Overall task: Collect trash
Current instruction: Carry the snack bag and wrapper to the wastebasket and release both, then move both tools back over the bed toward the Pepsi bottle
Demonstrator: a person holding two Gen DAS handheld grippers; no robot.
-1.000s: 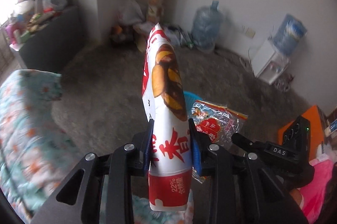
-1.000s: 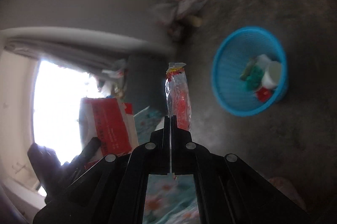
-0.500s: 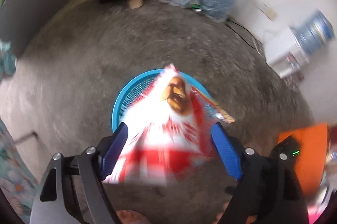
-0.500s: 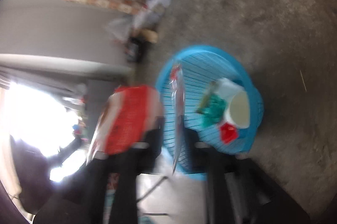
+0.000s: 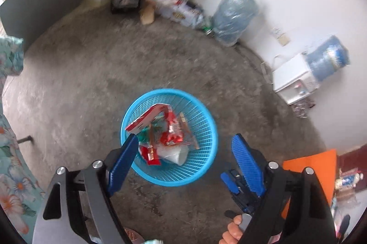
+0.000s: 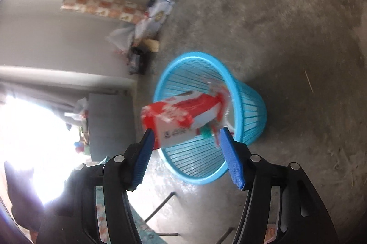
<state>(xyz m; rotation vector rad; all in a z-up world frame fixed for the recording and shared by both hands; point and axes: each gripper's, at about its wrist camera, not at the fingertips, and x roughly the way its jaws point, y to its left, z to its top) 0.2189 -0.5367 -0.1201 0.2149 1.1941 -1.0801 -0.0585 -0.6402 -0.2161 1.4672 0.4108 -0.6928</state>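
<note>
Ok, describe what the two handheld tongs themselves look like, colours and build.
The left tongs and the right tongs match: two black angular arms with cut-out windows and round silver bolt heads at the joints. Each arm ends in a flat, bright blue, finely ribbed pad. In the left wrist view, part of the other tool shows, black with blue parts, with bare fingers below it. No sleeve is visible.

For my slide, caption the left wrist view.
Open left gripper above the blue basket holding snack wrappers.
</note>
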